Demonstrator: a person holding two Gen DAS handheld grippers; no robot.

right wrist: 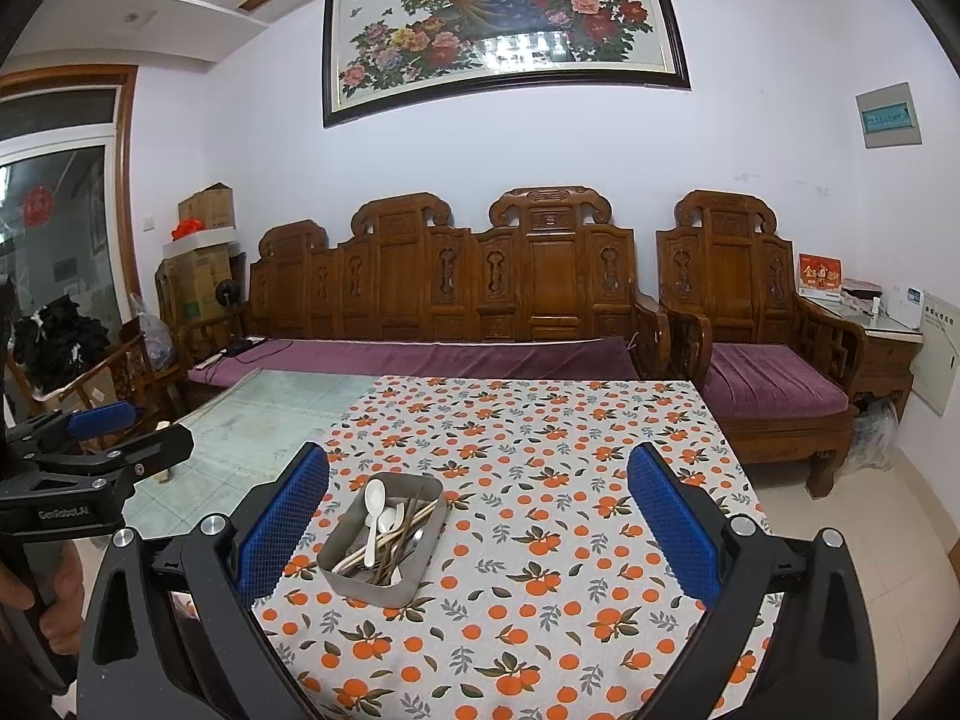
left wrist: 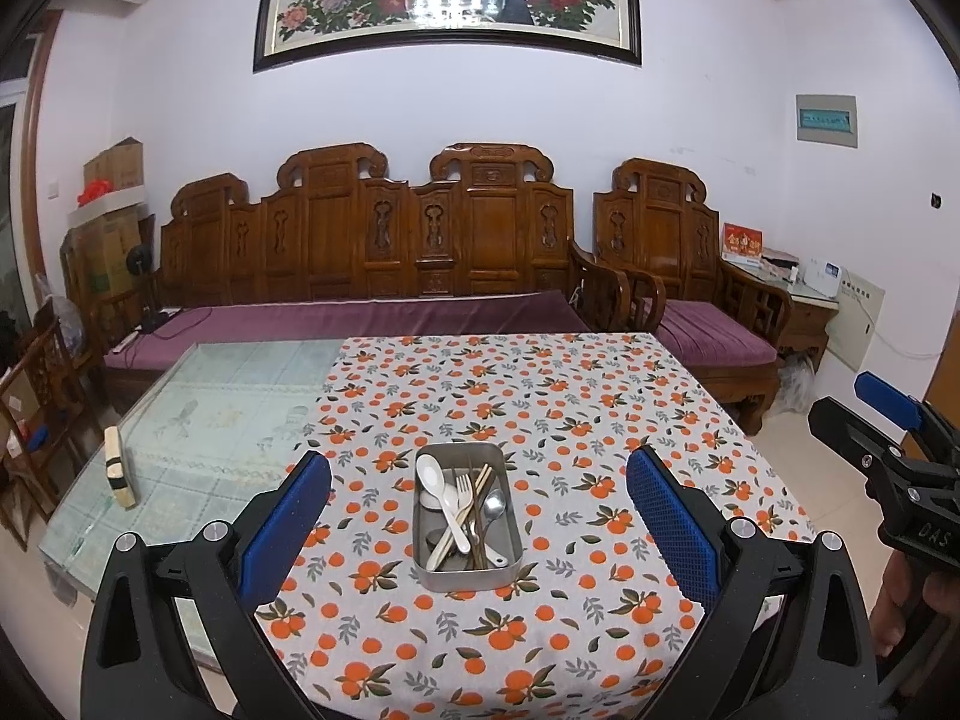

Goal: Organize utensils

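Note:
A metal tray stands on the orange-print tablecloth and holds a white spoon, a white fork, a metal spoon and brown chopsticks piled together. My left gripper is open and empty, held above the near side of the tray. My right gripper is open and empty; the tray lies below its left finger, with the white spoon in it. Each gripper shows at the edge of the other's view.
A small wooden block lies on the bare glass table top to the left. A carved wooden sofa and chair with purple cushions stand behind the table. Cardboard boxes are stacked at the far left.

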